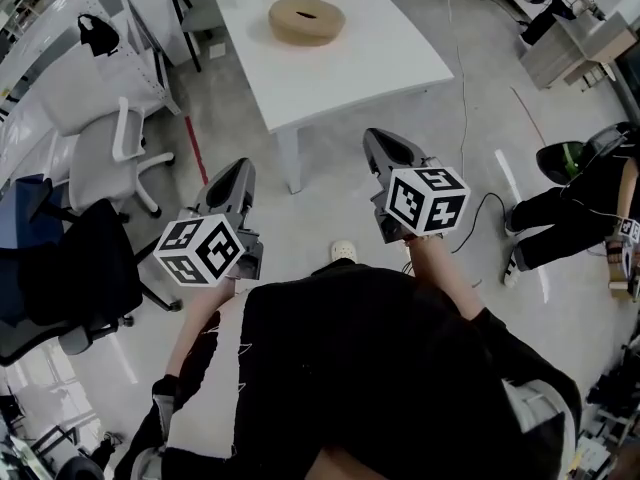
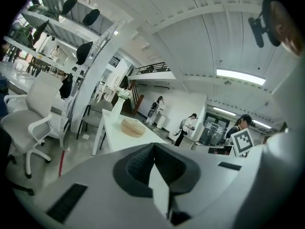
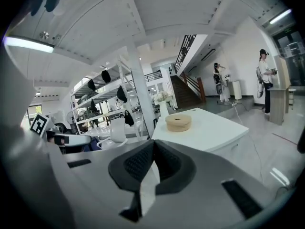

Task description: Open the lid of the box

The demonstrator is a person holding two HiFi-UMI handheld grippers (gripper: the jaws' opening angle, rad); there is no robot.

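Standing at the far left were a white office chair [image 1: 105, 153] and, nearer, a black chair [image 1: 70, 268]. Just right of them the left gripper [image 1: 236, 172] pointed across the grey floor toward the white table [image 1: 390, 58], well short of it. In the left gripper view its dark ribbed pads [image 2: 143, 163] met at the tip, fully closed with nothing between them. The round tan box [image 1: 306, 20] sat on the far part of the table with its lid on, well apart from both tools. To the right, the right gripper [image 1: 378, 140] was held level with the other one. Its jaws were likewise pressed together and empty, aimed toward the box. At the far right a person in black [image 1: 580, 198] sat low by the floor.
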